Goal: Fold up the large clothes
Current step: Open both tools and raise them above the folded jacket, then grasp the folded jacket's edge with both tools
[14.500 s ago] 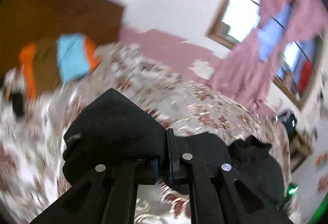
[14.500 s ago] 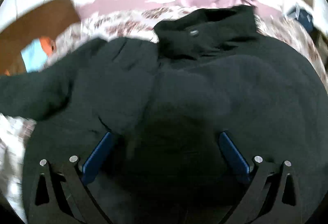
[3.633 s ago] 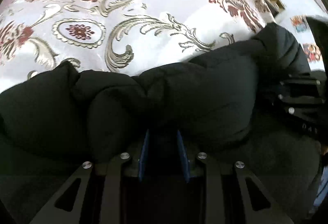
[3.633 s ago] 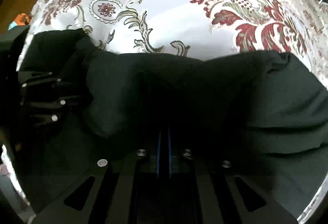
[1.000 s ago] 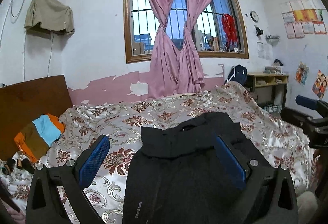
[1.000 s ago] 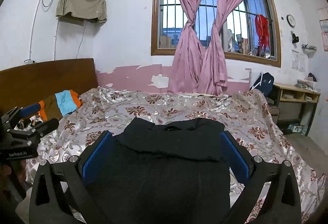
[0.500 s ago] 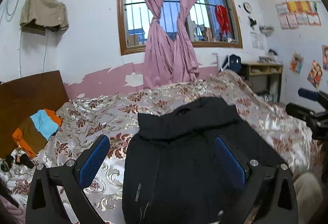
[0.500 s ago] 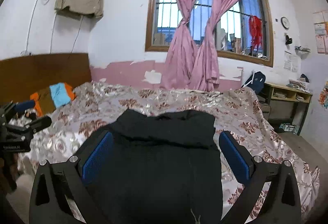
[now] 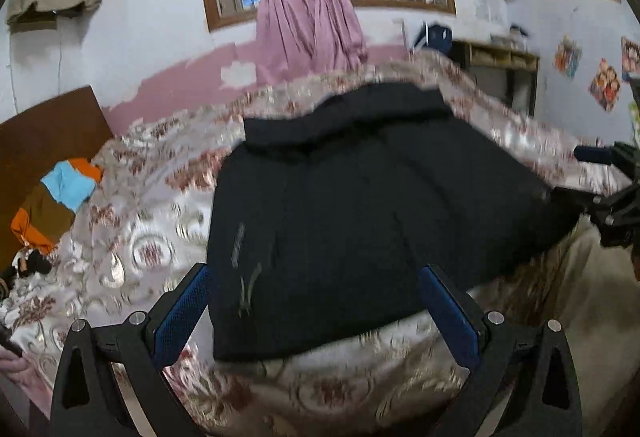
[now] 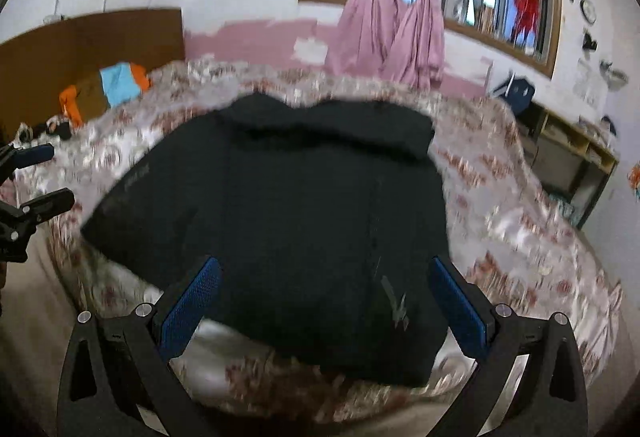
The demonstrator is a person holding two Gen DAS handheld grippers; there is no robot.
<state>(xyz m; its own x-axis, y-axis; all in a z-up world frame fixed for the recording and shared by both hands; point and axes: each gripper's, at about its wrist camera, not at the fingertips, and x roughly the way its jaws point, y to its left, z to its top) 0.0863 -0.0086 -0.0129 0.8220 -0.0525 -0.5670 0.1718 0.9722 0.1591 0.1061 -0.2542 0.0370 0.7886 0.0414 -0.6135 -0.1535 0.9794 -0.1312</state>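
A black padded jacket (image 9: 360, 205) lies folded into a rough rectangle on the bed, collar toward the window. It also shows in the right wrist view (image 10: 296, 221). My left gripper (image 9: 316, 313) is open and empty, its blue pads wide apart above the jacket's near edge. My right gripper (image 10: 324, 309) is open and empty, also over the near edge. The right gripper shows at the right edge of the left wrist view (image 9: 612, 197); the left gripper shows at the left edge of the right wrist view (image 10: 28, 193).
The bed has a floral satin cover (image 9: 144, 237). A pile of orange, blue and brown clothes (image 9: 56, 197) lies by the brown headboard (image 10: 88, 49). Pink curtains (image 9: 308, 17) hang at the window. A wooden desk (image 10: 572, 153) stands at the right.
Both cameras have tilted down and moved closer to the jacket's near edge. Both grippers stay open. The jacket has not moved.
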